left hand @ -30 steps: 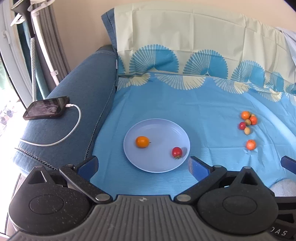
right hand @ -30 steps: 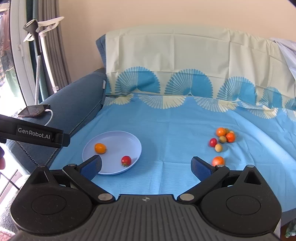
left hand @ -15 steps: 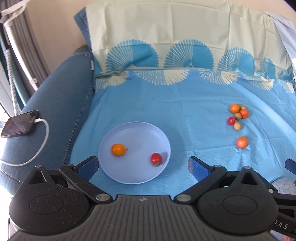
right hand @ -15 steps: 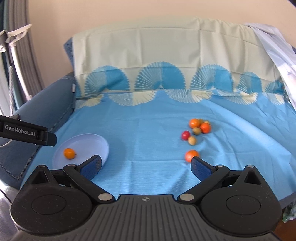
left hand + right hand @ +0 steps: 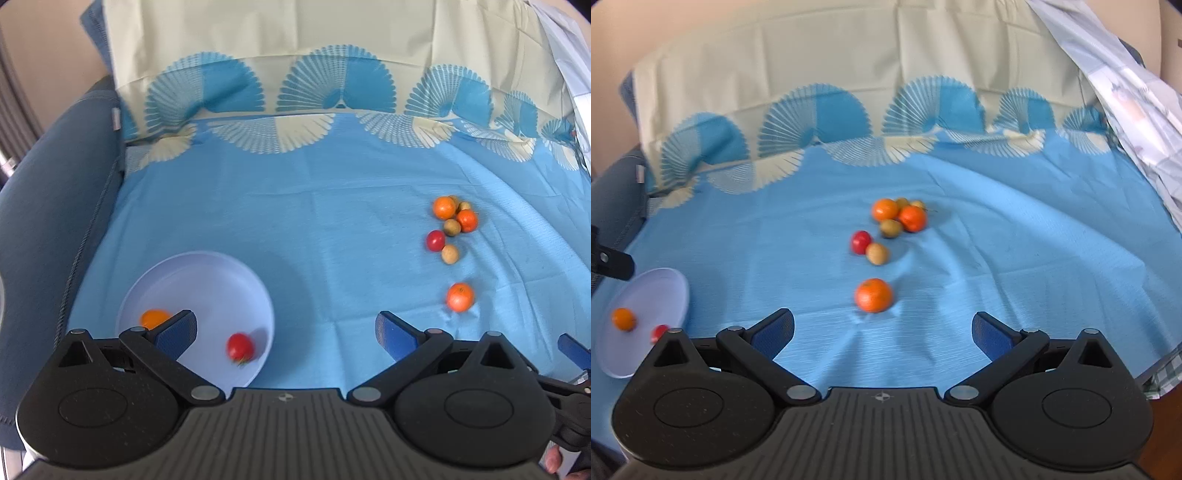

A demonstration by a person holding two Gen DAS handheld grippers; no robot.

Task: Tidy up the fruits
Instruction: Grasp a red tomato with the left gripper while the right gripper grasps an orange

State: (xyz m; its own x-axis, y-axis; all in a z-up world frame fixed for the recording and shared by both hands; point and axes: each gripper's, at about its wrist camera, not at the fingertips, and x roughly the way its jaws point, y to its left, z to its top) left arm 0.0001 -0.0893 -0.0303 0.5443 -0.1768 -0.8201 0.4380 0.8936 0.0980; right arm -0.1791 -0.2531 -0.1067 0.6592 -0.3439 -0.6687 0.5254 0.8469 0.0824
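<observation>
Both cameras have swung rightward. From the left wrist, the plate (image 5: 207, 273) with two fruits sits low-left; the left gripper (image 5: 286, 332) has jaws wide, empty. From the right wrist, the nearest orange (image 5: 873, 295) lies ahead of the right gripper (image 5: 882, 334), gaping and empty, likely next; only this view shows the patterned cloth (image 5: 1126, 92).

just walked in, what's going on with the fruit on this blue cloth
A person holds two grippers, both open and empty, over a blue cloth. The round pale blue plate already holds an orange fruit and a red tomato. The right gripper faces the nearest loose orange mandarin; more small fruits lie clustered beyond. The left gripper hangs near the plate.
</observation>
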